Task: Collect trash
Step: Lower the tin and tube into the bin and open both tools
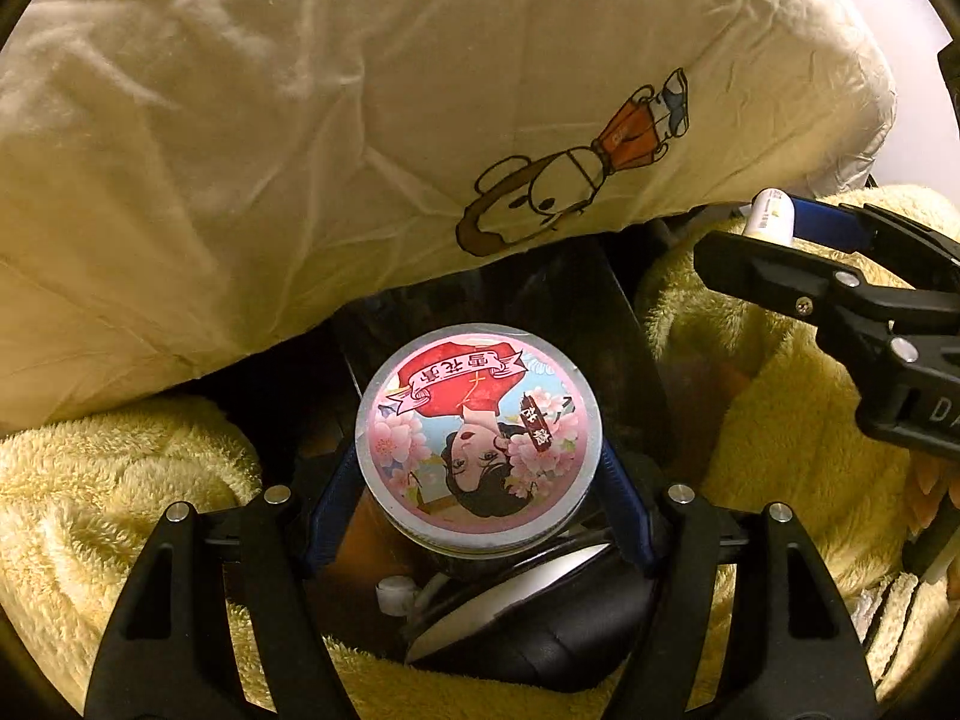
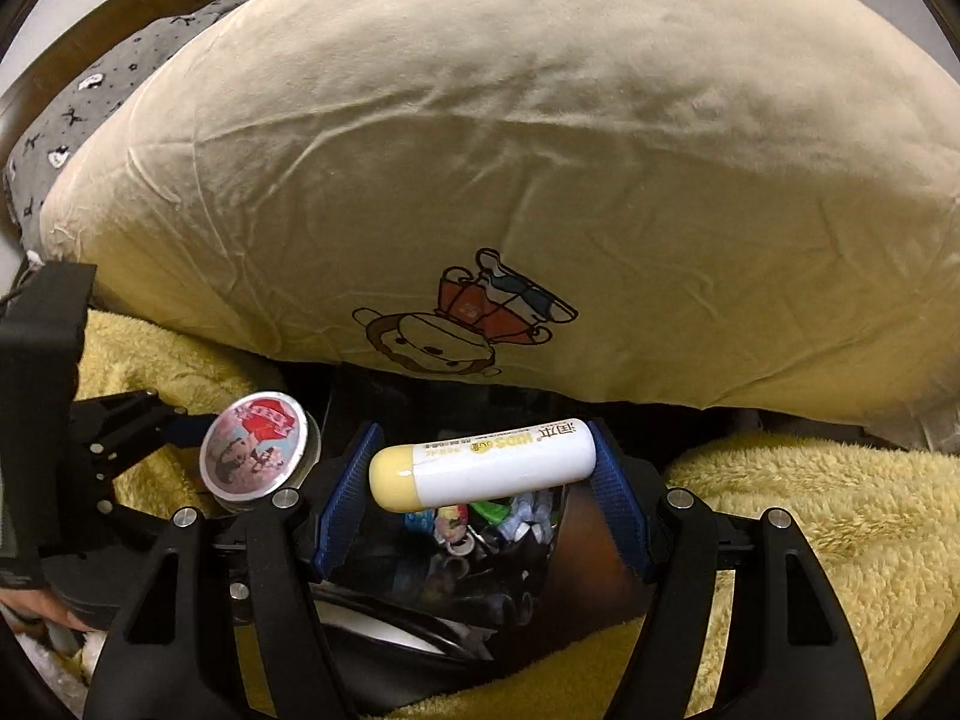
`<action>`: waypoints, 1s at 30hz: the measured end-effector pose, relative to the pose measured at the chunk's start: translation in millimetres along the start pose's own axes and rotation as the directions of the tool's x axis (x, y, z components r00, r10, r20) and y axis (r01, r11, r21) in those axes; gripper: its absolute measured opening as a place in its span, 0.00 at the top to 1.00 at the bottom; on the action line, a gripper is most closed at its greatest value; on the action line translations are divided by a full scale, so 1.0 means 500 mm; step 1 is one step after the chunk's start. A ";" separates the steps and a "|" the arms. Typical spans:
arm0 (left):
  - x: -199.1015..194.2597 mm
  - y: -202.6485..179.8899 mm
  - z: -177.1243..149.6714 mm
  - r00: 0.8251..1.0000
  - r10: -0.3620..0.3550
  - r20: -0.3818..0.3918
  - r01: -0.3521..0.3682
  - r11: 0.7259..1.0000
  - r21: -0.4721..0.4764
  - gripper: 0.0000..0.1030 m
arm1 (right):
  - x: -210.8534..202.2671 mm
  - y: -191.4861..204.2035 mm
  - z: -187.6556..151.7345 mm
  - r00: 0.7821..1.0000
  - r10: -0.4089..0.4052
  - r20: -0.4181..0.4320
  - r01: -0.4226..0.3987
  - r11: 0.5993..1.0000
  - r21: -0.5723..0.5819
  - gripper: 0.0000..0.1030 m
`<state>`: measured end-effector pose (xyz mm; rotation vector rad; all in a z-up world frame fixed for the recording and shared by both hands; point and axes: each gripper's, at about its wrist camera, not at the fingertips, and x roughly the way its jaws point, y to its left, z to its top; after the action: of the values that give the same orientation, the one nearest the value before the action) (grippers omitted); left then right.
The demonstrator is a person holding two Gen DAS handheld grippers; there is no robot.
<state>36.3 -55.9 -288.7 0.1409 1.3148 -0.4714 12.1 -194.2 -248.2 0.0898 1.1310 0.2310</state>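
Observation:
My left gripper (image 1: 480, 468) is shut on a round jar with a pink illustrated lid (image 1: 478, 432) and holds it over a dark opening between the blankets. The jar also shows in the right wrist view (image 2: 258, 445), at the left. My right gripper (image 2: 480, 468) is shut on a white tube with a pale yellow cap (image 2: 483, 463), held crosswise between the blue pads. The tube's end shows in the left wrist view (image 1: 771, 215), at the upper right, in the right gripper (image 1: 780, 240). Below the tube lies a dark container with mixed small trash (image 2: 492, 525).
A big cream pillow with a cartoon dog print (image 2: 510, 180) hangs over the far side. Fluffy yellow blanket (image 1: 90, 510) lies left and right (image 2: 810, 528). A black and white rounded object (image 1: 528, 612) sits under the jar. Grey patterned bedding (image 2: 78, 108) is at far left.

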 end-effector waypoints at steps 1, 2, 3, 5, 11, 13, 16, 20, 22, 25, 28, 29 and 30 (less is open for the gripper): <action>0.001 -0.001 -0.001 1.000 -0.004 -0.003 0.004 1.000 0.000 0.35 | 0.001 -0.001 -0.001 1.000 0.009 -0.005 -0.009 1.000 0.001 0.32; 0.002 0.002 -0.002 1.000 -0.006 -0.005 0.006 1.000 -0.001 0.35 | 0.002 0.000 0.000 1.000 0.012 -0.007 -0.012 1.000 0.000 0.32; 0.002 0.002 -0.001 1.000 -0.004 -0.005 0.004 1.000 -0.001 0.32 | 0.002 -0.001 0.000 1.000 0.014 -0.009 -0.014 1.000 -0.001 0.32; 0.002 -0.003 0.007 1.000 0.007 0.003 -0.007 1.000 -0.001 0.23 | 0.000 -0.004 0.002 1.000 0.017 -0.009 -0.017 1.000 0.005 0.22; -0.027 -0.002 0.006 0.998 0.035 0.047 -0.034 0.999 -0.027 0.08 | -0.034 -0.024 0.018 0.999 0.000 0.035 -0.002 0.999 0.040 0.09; -0.042 0.002 0.007 0.997 0.043 0.063 -0.041 0.999 -0.036 0.08 | -0.053 -0.033 0.023 0.999 -0.012 0.053 0.010 0.999 0.051 0.07; -0.075 0.001 0.013 0.993 0.066 0.098 -0.063 0.997 -0.039 0.08 | -0.080 -0.042 0.030 0.996 -0.032 0.077 0.027 0.998 0.062 0.03; -0.148 -0.010 0.022 0.977 0.101 0.187 -0.097 0.995 -0.027 0.08 | -0.119 -0.041 0.046 0.993 -0.060 0.103 0.054 0.997 0.062 0.03; -0.186 -0.013 0.023 0.964 0.120 0.238 -0.118 0.993 -0.022 0.08 | -0.149 -0.037 0.055 0.989 -0.059 0.135 0.051 0.997 0.059 0.03; -0.251 -0.019 0.032 0.938 0.144 0.315 -0.139 0.990 -0.038 0.08 | -0.179 -0.025 0.059 0.982 -0.053 0.182 0.043 0.997 0.059 0.03; -0.315 -0.019 0.043 0.902 0.173 0.395 -0.160 0.985 -0.067 0.08 | -0.243 -0.014 0.074 0.961 -0.064 0.270 0.054 0.998 0.046 0.03; -0.332 -0.019 0.045 0.890 0.180 0.418 -0.163 0.984 -0.076 0.08 | -0.257 -0.009 0.075 0.953 -0.075 0.293 0.065 0.997 0.042 0.03; -0.352 -0.019 0.046 0.876 0.187 0.445 -0.166 0.982 -0.085 0.08 | -0.269 -0.003 0.076 0.946 -0.085 0.313 0.076 0.996 0.041 0.03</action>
<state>22.4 -28.3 -113.8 0.1045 0.8426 -0.2936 -7.7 -224.8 -113.3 0.1013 0.8178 0.1222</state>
